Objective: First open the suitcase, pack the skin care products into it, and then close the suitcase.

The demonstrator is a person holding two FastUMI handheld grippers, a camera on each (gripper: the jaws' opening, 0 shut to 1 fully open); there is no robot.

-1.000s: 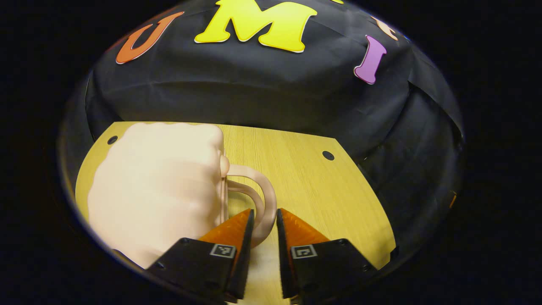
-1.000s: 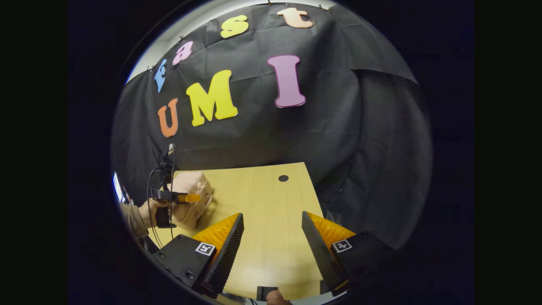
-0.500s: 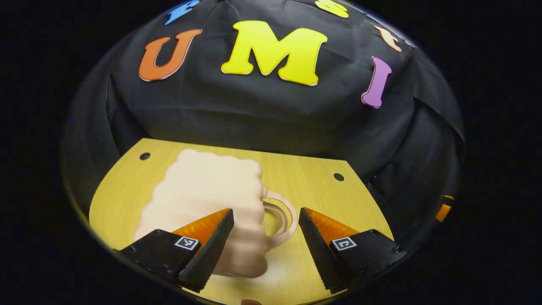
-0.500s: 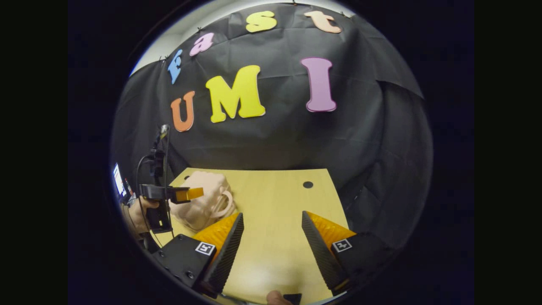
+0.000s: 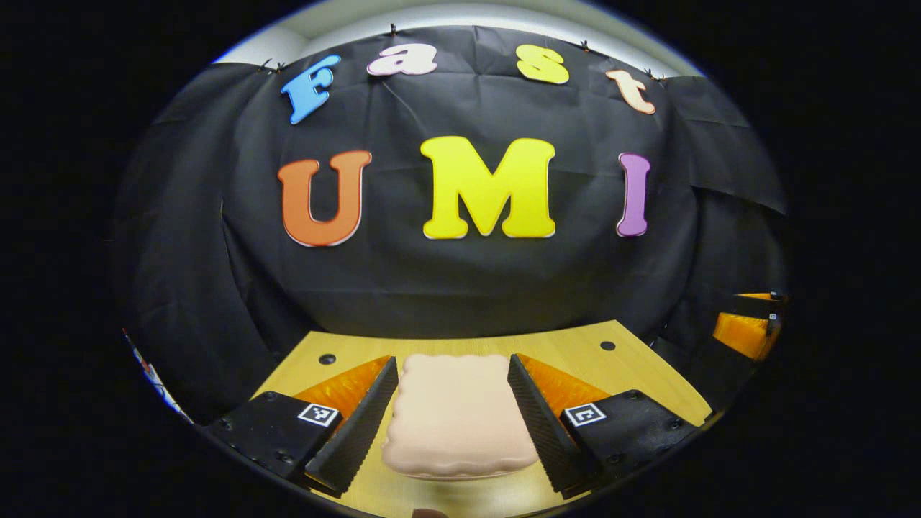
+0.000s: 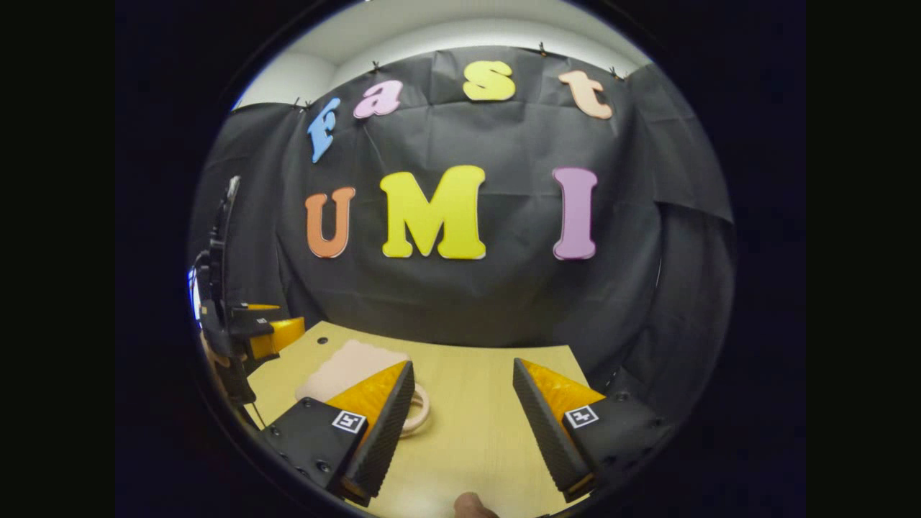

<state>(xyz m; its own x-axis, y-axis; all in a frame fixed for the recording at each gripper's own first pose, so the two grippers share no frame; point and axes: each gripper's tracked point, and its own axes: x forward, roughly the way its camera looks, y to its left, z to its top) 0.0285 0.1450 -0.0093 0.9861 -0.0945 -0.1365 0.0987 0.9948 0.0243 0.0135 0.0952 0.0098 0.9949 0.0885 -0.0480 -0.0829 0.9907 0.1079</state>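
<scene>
The pale pink, scallop-edged soft suitcase lies flat and closed on the light wooden counter, its looped handle toward the right gripper. The left gripper hangs above it, jaws wide apart, empty; the right gripper's likewise. To open it well, pinch one edge squarely while steadying the case.

Two tool-mounted views, both facing the booth's back wall.

The left gripper view looks low over the table, close to the suitcase; the right gripper view, perhaps farther back, shares both at lower left.
</scene>
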